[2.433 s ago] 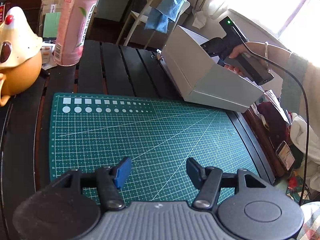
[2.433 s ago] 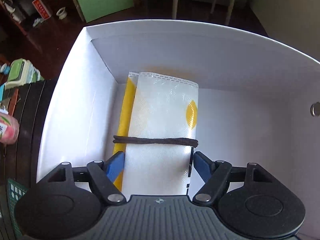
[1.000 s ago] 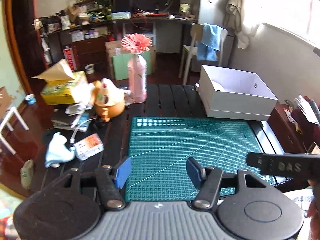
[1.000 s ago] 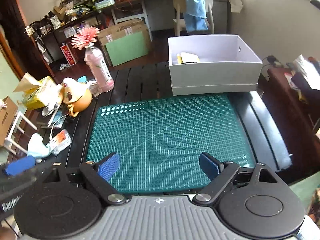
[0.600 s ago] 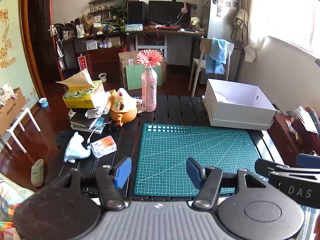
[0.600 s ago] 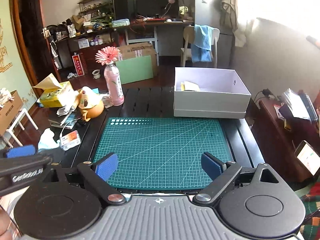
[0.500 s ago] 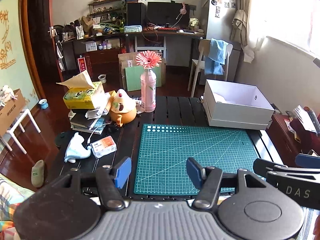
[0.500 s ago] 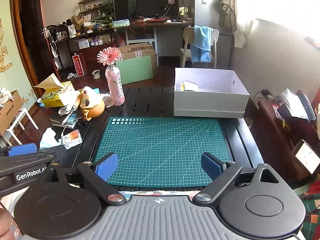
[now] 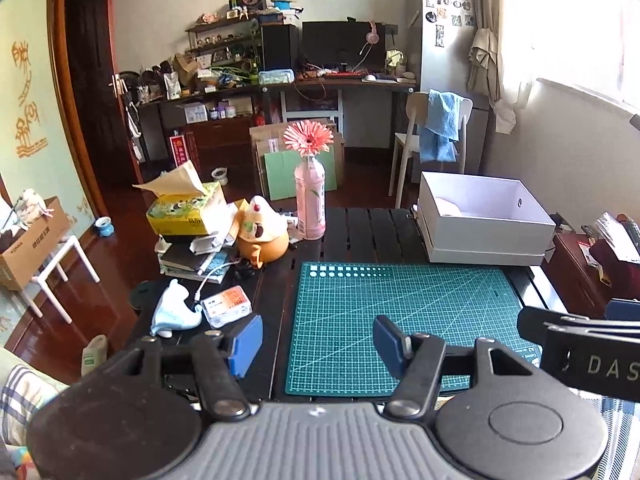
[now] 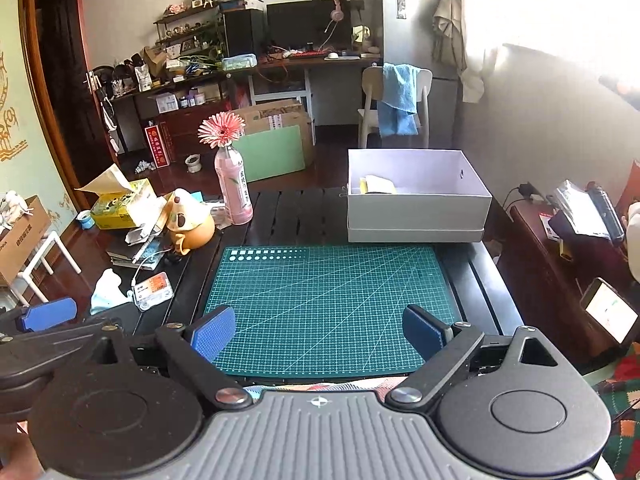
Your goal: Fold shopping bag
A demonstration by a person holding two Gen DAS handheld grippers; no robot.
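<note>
With the folded shopping bag (image 10: 378,185) stowed in the far white box (image 10: 416,204), both tools, left tool (image 9: 318,340) and right tool (image 10: 318,330), hang open and empty over the near cutting mat (image 10: 332,304); the task appears complete, so no further grasp seems required.

Pale green wall (image 9: 24,92) with gold decals, dark wooden door (image 9: 94,92), red-brown floor (image 9: 100,304), cluttered desk (image 10: 304,60) and shelves (image 10: 188,28), white chair (image 10: 396,100) with blue towel (image 10: 396,96), bright curtained window (image 9: 572,24)

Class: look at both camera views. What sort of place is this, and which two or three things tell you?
Most likely a lived-in home room used as a study or hobby space: a cluttered wooden desk with a dark monitor, a fridge covered in magnets, and a green gridded cutting mat on a dark slatted table.
</note>
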